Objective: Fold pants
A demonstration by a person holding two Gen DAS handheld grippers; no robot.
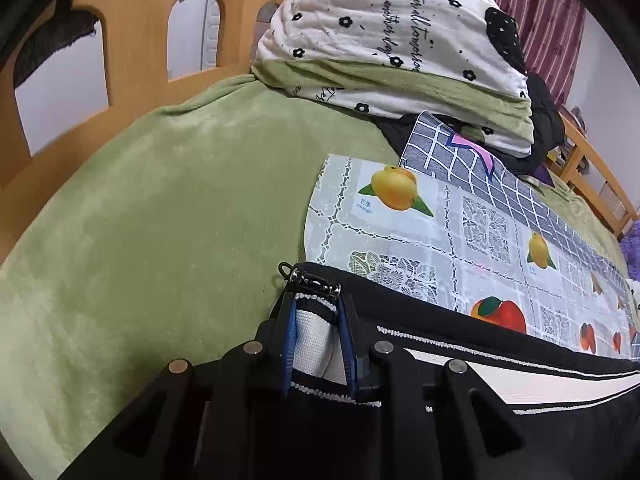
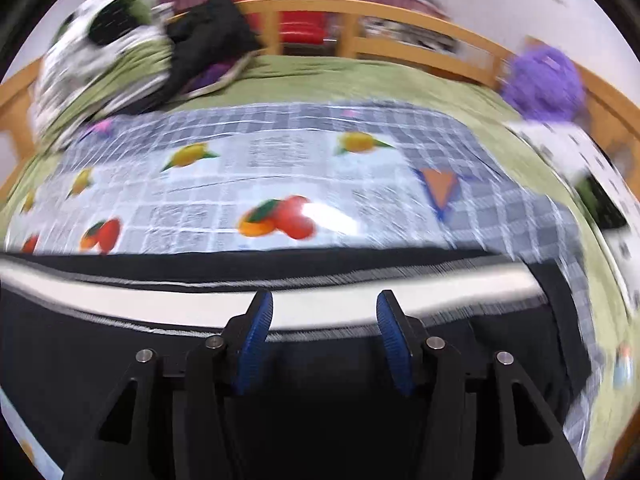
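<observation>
Black pants [image 1: 440, 320] with a white side stripe [image 1: 500, 376] lie across a fruit-print mat [image 1: 460, 220] on the bed. In the left wrist view my left gripper [image 1: 316, 308] is shut on one end of the pants, and the striped fabric and a zipper edge show between its blue pads [image 1: 289, 332]. The right wrist view is blurred. There my right gripper [image 2: 324, 300] stands open over the pants [image 2: 120, 360], its tips at the white stripe [image 2: 160, 300], with nothing pinched between the pads [image 2: 256, 332].
A green sheet [image 1: 160, 200] covers the bed, with a wooden rail [image 1: 132, 20] around it. A folded floral quilt [image 1: 392, 40] and a black garment [image 2: 208, 36] sit behind the mat [image 2: 240, 176]. A purple plush [image 2: 544, 80] lies at the far right.
</observation>
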